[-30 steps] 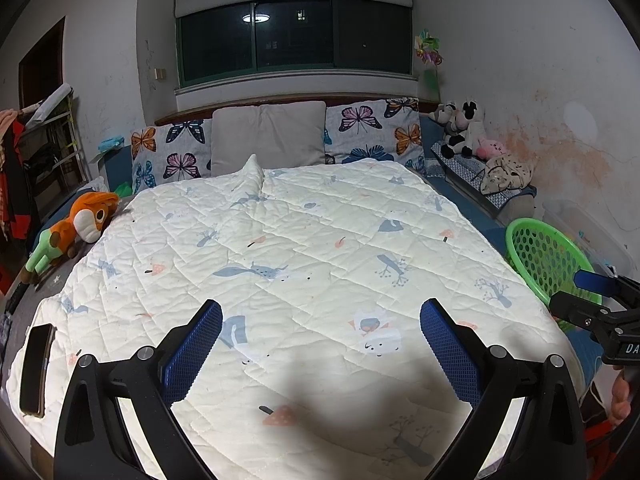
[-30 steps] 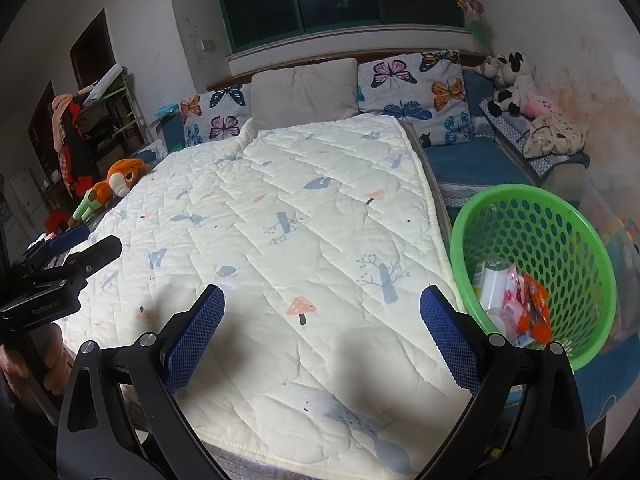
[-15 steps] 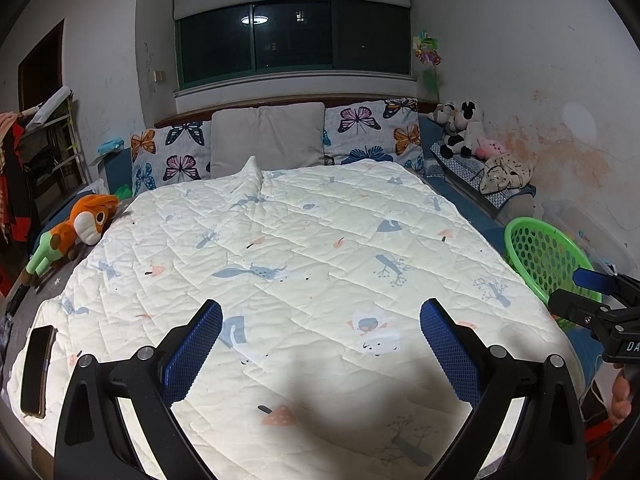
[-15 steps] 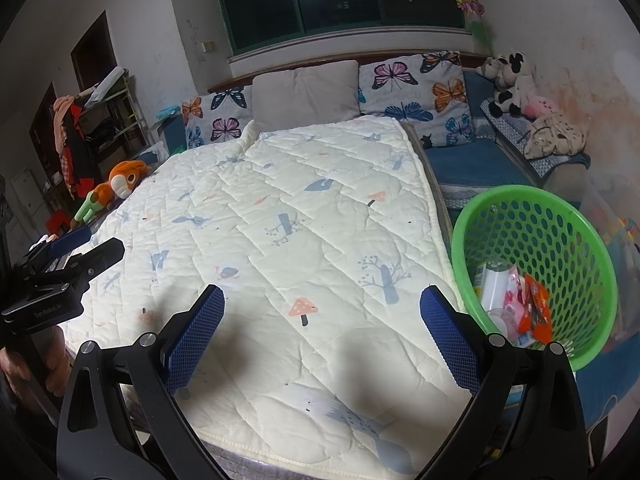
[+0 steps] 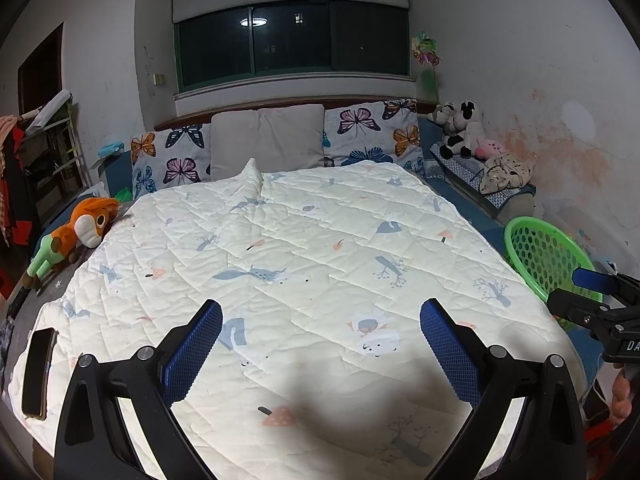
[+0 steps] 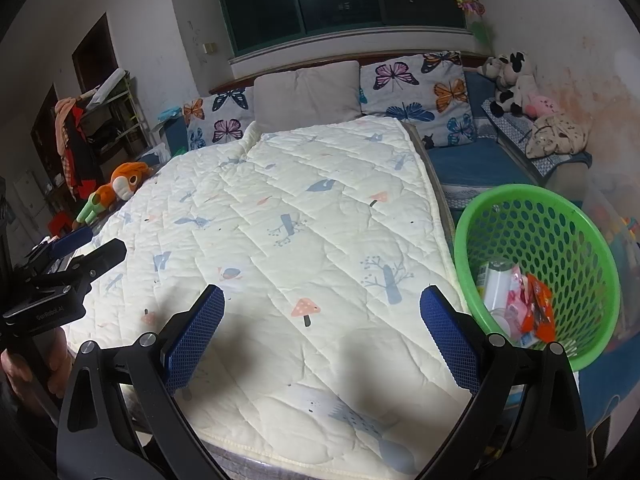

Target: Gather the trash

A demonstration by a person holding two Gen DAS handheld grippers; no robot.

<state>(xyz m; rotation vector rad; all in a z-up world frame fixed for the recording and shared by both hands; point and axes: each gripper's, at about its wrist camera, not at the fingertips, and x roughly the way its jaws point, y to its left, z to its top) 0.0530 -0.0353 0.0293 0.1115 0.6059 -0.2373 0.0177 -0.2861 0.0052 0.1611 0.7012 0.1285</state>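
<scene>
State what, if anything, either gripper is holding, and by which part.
Nothing is held. The left gripper and right gripper both hang open over the cream quilted bedspread, with nothing between their blue pads.

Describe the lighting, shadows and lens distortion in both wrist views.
Left wrist view: fisheye bends the walls, dark vignette at the corners; a ceiling lamp reflects in the window; a soft shadow falls on the quilt between the open left gripper fingers. Right wrist view: same curvature; shadows under the open right gripper; the green basket is sharp and evenly lit.
</scene>
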